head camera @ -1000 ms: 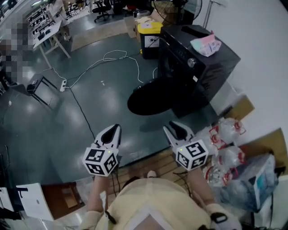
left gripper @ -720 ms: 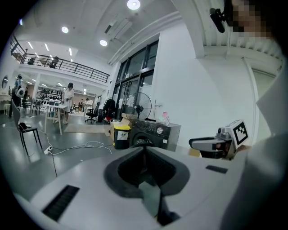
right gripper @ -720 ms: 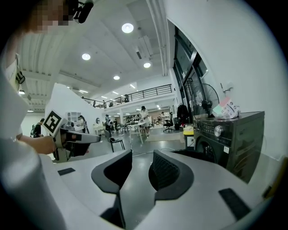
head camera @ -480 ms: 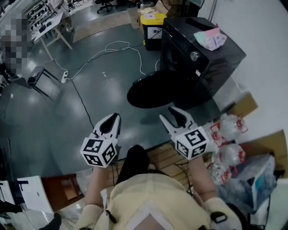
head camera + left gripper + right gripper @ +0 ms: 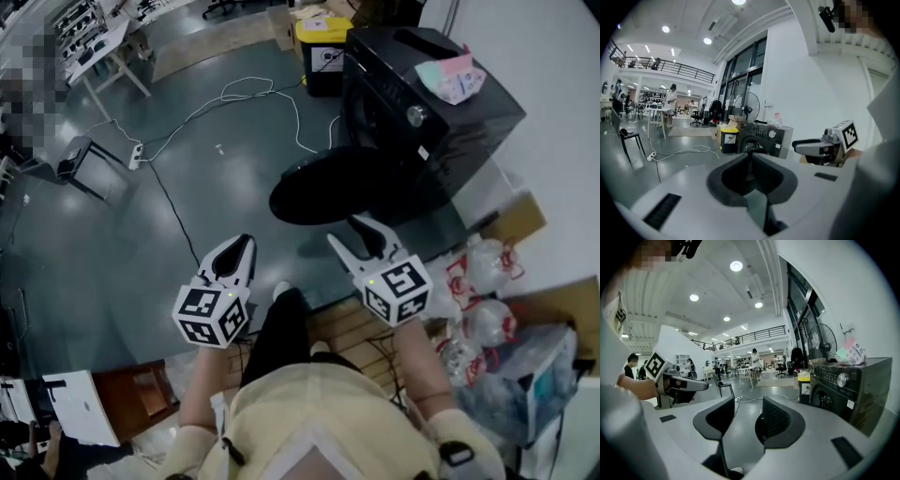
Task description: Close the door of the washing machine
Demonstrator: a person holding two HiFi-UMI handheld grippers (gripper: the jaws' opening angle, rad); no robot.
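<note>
Washing machine (image 5: 422,117): black, on the floor (image 5: 141,216) at its far right edge, against the white wall. Door (image 5: 314,192) is open. It's a round dark panel swung out from the front toward the middle of the floor.

Left gripper (image 5: 241,247): tongs pressed together, nothing between them.
Right gripper (image 5: 353,234): tongs spread wide, have just been opening, gap is empty.

Both are held out side by side in front of the person and aimed toward the machine. Neither touches the door. The right one is nearer to it, with its tips just short of the door's near edge in the head view.

Other stuff:
- pink-and-teal packet (image 5: 455,77) on the machine's top, toward the wall-side edge
- yellow bin (image 5: 323,42) just beside the machine's far side
- white cable (image 5: 234,98) looping over the floor left of the bin
- clear plastic bags (image 5: 487,281) along the floor's near right edge, next to a wooden pallet (image 5: 342,328)
</note>
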